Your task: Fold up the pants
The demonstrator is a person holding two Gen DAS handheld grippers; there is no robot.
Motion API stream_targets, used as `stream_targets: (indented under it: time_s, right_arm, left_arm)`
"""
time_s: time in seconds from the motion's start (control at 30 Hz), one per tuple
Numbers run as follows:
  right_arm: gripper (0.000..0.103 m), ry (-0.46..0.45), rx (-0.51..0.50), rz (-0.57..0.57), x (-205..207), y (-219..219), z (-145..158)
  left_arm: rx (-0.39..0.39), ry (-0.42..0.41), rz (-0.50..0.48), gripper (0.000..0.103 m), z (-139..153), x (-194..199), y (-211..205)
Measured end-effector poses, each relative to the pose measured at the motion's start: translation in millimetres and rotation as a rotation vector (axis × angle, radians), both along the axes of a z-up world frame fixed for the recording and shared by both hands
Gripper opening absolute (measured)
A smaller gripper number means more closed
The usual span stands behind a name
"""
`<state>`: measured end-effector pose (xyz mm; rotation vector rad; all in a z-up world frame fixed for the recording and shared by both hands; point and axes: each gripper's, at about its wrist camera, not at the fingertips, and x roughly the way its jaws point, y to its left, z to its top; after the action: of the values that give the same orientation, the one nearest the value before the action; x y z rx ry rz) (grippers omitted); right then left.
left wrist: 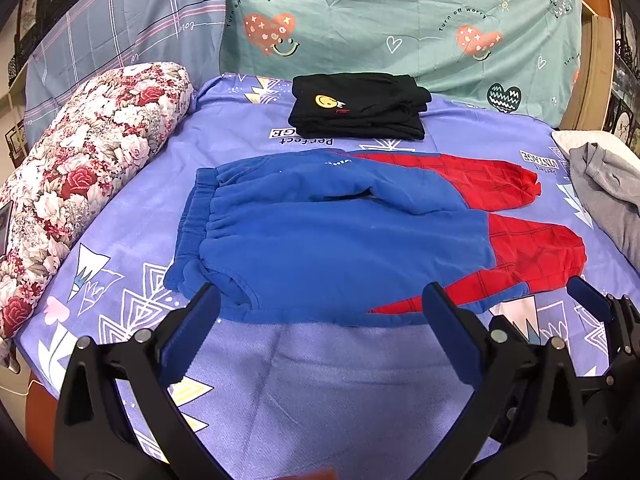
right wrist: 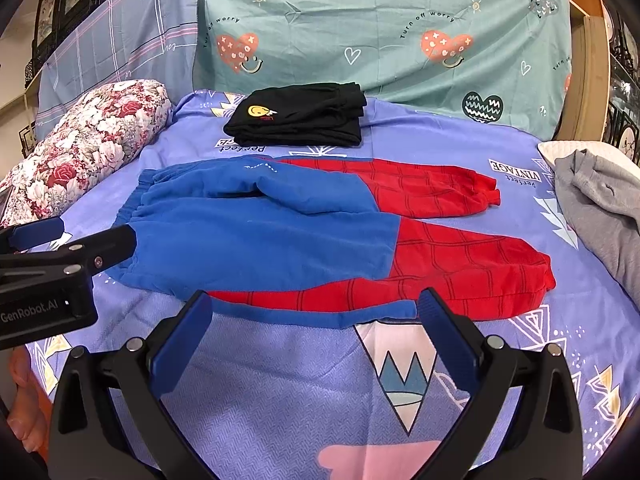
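Note:
Blue and red pants (left wrist: 340, 240) lie flat on the purple bed sheet (left wrist: 320, 392), waistband to the left, red leg ends to the right; they also show in the right wrist view (right wrist: 280, 240). My left gripper (left wrist: 320, 304) is open and empty, just short of the pants' near edge by the waist. My right gripper (right wrist: 314, 312) is open and empty, its jaws straddling the near blue edge of the lower leg. The left gripper also shows at the left of the right wrist view (right wrist: 60, 248).
A folded black garment (left wrist: 358, 106) with a yellow smiley lies behind the pants. A floral pillow (left wrist: 80, 168) lies along the left. Grey clothing (left wrist: 608, 192) is heaped at the right. A teal sheet (left wrist: 400, 20) hangs behind.

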<state>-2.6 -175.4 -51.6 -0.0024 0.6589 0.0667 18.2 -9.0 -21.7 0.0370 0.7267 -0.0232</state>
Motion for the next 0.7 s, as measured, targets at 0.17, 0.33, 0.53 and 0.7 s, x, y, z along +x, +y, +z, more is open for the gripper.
stream_targets:
  time_s: [0.17, 0.33, 0.53, 0.7]
  right_arm:
    - [0.102, -0.001, -0.003, 0.0, 0, 0, 0]
    - [0.102, 0.002, -0.001, 0.001, 0, 0, -2]
    - [0.102, 0.012, -0.007, -0.006, 1, -2, -8]
    - [0.102, 0.019, -0.064, -0.065, 8, -19, -7]
  left_arm:
    - [0.0, 0.001, 0.001, 0.101, -1, 0, 0]
    - [0.001, 0.003, 0.001, 0.101, -1, 0, 0]
    - [0.005, 0.013, -0.001, 0.101, -6, 3, 0]
    - [-0.066, 0.136, -0.04, 0.101, -22, 29, 19]
